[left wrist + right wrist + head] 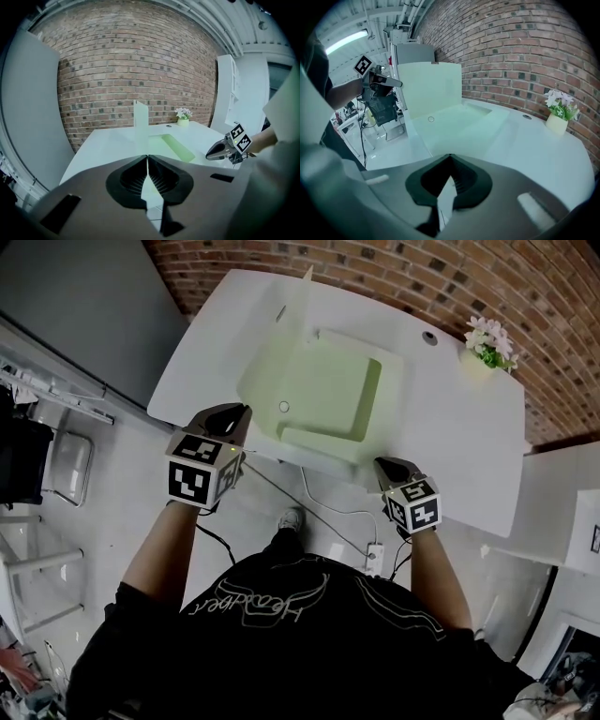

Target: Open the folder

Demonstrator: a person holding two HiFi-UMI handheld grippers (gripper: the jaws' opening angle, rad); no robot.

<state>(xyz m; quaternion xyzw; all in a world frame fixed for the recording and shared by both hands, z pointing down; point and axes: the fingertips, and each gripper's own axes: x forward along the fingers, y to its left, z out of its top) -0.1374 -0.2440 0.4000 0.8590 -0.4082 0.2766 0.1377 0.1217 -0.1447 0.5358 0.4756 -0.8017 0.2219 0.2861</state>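
One red brick wall (375,268) runs across the far side at my 12 o'clock. Against it stands the white table with rounded corners (469,427).

On that table, at 12 o'clock from me in the head view, lies the pale green translucent plastic folder (323,395). Its base is flat on the tabletop. Its cover (431,86) stands upright along the side at the folder's 10 o'clock, so the head view shows it only as a thin edge. The inside of the folder is open to view.

I hold my left gripper (239,413) by the table's near edge, at the folder's 8 o'clock, close to the folder but not touching it. Its own view shows the jaws closed tip to tip with nothing between them. My right gripper (386,465) sits at the folder's 5 o'clock, also at the near edge and clear of the folder. Its jaws are likewise pressed together and empty.

At the folder's 2 o'clock, on the table's far corner, stands a small white pot of white flowers (489,343), well apart from the folder. A small round hole (429,337) in the tabletop lies just beside it, at its 9 o'clock. Smallest is the round snap button (284,407) on the folder's base, near its edge at 7 o'clock.
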